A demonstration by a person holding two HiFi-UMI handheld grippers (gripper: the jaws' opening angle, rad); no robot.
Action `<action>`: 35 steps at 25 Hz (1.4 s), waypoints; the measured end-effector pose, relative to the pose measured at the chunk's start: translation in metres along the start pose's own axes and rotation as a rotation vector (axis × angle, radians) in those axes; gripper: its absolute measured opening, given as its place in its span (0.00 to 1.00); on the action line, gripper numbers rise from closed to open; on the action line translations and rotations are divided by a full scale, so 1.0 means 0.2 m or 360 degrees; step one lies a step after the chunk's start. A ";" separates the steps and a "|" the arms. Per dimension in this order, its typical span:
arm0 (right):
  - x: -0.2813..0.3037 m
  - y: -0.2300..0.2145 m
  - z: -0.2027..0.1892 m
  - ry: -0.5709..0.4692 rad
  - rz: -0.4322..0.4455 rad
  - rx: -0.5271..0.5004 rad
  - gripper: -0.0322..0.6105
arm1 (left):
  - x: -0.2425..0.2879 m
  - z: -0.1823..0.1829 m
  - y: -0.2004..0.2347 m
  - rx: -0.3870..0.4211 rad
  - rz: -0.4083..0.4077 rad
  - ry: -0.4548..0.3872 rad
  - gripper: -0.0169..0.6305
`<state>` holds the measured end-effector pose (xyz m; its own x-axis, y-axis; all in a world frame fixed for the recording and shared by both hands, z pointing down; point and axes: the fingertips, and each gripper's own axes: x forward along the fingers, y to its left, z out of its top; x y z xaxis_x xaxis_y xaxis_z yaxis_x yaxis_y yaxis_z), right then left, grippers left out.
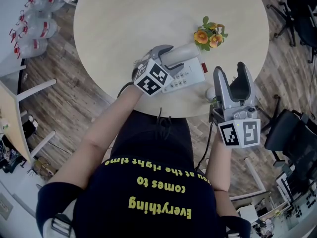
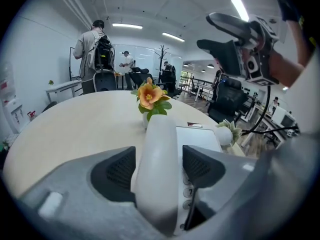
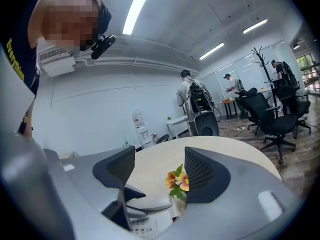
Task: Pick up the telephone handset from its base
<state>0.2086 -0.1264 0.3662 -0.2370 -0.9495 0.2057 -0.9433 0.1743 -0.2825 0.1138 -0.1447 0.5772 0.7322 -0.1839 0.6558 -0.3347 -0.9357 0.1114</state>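
A white telephone base (image 1: 190, 77) stands on the round table (image 1: 124, 24) near its front edge, and the white handset (image 1: 185, 52) lies on it. My left gripper (image 1: 168, 59) straddles the handset from above. In the left gripper view the handset (image 2: 159, 149) fills almost the whole space between the dark pads (image 2: 117, 171); a thin gap shows beside the right pad, with the keys of the base (image 2: 200, 136) behind it. My right gripper (image 1: 232, 79) hangs open and empty at the table's edge, right of the phone. It looks toward the handset (image 3: 150, 203).
A small pot of orange flowers (image 1: 210, 33) stands just beyond the phone. A little white pot with a green plant (image 2: 226, 134) sits right of the base. Water bottles (image 1: 34, 29) lie on the floor at left, an office chair (image 1: 292, 133) at right. People stand far behind the table.
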 end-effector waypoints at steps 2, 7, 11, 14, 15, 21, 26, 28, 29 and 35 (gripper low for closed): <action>0.00 0.00 0.00 0.0003 0.0005 0.0002 0.53 | 0.01 -0.01 0.01 0.0028 0.0017 0.0043 0.44; 0.01 0.00 -0.01 0.0007 0.0011 0.0006 0.53 | 0.03 -0.03 0.00 0.0104 -0.0028 0.0124 0.38; 0.02 0.00 0.00 0.0006 0.0017 0.0005 0.53 | 0.03 -0.03 -0.01 0.0124 -0.0051 0.0126 0.37; 0.03 0.00 0.02 0.0002 0.0019 0.0003 0.53 | 0.02 -0.03 0.00 0.0119 -0.0052 0.0114 0.37; 0.03 0.00 0.02 0.0000 0.0020 0.0003 0.53 | 0.02 -0.02 0.00 0.0114 -0.0055 0.0108 0.36; 0.04 0.00 0.02 0.0000 0.0023 -0.0003 0.53 | -0.01 -0.02 0.00 0.0080 -0.0068 0.0085 0.36; 0.04 0.01 0.03 -0.0001 0.0027 -0.0010 0.53 | -0.06 -0.01 0.05 -0.0005 -0.0011 0.0043 0.36; 0.05 0.01 0.03 -0.0003 0.0029 -0.0012 0.53 | -0.07 0.00 0.08 -0.0024 0.0007 0.0028 0.36; 0.05 0.01 0.03 -0.0003 0.0030 -0.0014 0.53 | -0.08 0.01 0.09 -0.0029 0.0014 0.0021 0.36; 0.04 0.04 0.06 -0.0016 0.0035 -0.0027 0.53 | -0.14 0.04 0.15 -0.0066 0.0072 -0.0031 0.36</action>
<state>0.2017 -0.1364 0.3550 -0.2554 -0.9479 0.1903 -0.9417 0.1993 -0.2711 0.0882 -0.1693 0.5555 0.7269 -0.2321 0.6464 -0.3920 -0.9130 0.1130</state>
